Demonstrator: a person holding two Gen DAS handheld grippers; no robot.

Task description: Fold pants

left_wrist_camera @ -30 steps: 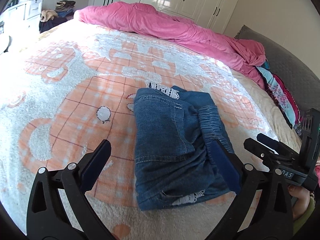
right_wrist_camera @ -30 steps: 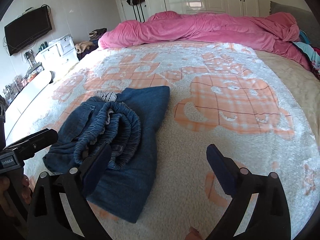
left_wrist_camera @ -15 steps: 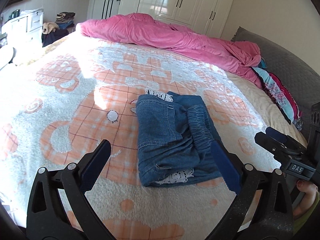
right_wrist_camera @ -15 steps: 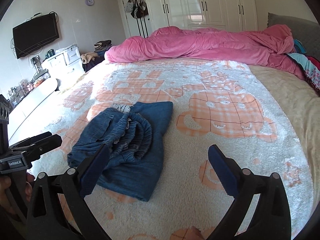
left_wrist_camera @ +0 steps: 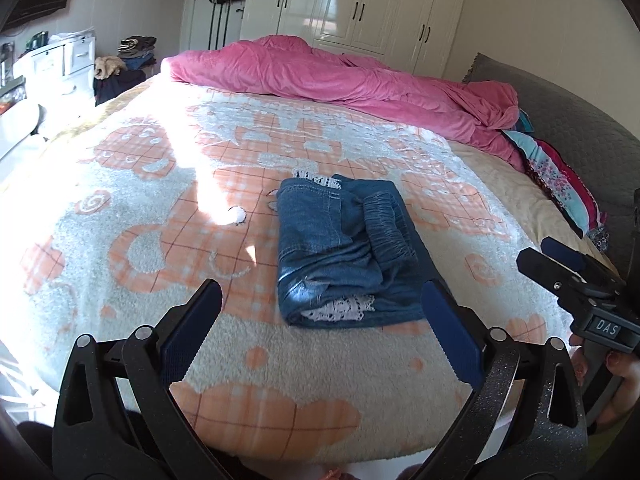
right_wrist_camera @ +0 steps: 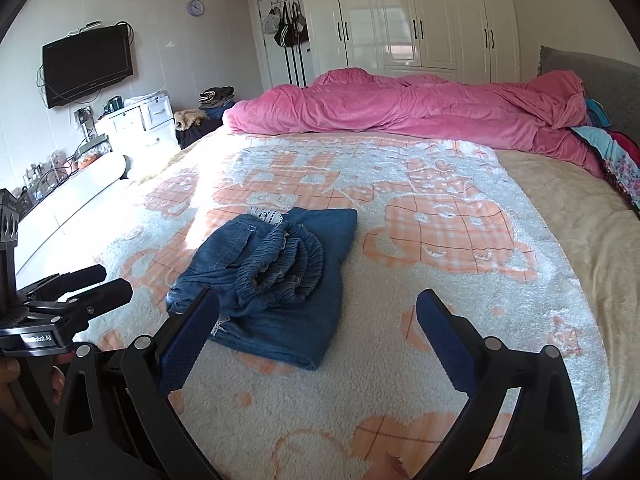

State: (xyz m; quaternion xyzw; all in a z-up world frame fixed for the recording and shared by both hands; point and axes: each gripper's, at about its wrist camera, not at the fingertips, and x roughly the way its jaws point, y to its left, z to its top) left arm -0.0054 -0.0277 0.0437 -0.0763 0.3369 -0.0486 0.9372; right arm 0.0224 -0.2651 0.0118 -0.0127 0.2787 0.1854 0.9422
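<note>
Left gripper (left_wrist_camera: pixel 320 320): blue pads (left_wrist_camera: pixel 188 336) spread wide, nothing between them, hovering off the near edge of the blanket (left_wrist_camera: pixel 120 208). Right gripper (right_wrist_camera: pixel 316 332): same, pads (right_wrist_camera: pixel 440 340) wide apart, empty, above the blanket, clear of the cloth.

Each gripper shows in the other's view: right one at the right edge of the left view, its two fingers apart, a hand (left_wrist_camera: pixel 624 376) on its handle; left one at the left edge of the right view, fingers also apart.

Pants (left_wrist_camera: pixel 344 248): blue denim, folded into a compact stack, lying on the blanket just ahead of both grippers, touching neither. Elastic waistband (right_wrist_camera: pixel 288 268) bunched on top, facing the right gripper. White lace trim (left_wrist_camera: pixel 340 308) peeks out at the near end and again at the far end. In the left view the stack sits between the fingers, nearer the right one; in the right view it sits behind the left finger.

Blanket is fuzzy, white with orange plaid shapes, sun patch to the left of the pants. Pink duvet (right_wrist_camera: pixel 400 116) piled along the far side of the bed, well apart from the pants. White wardrobe (right_wrist_camera: pixel 420 20) behind, TV (right_wrist_camera: pixel 88 66) on the left wall.
</note>
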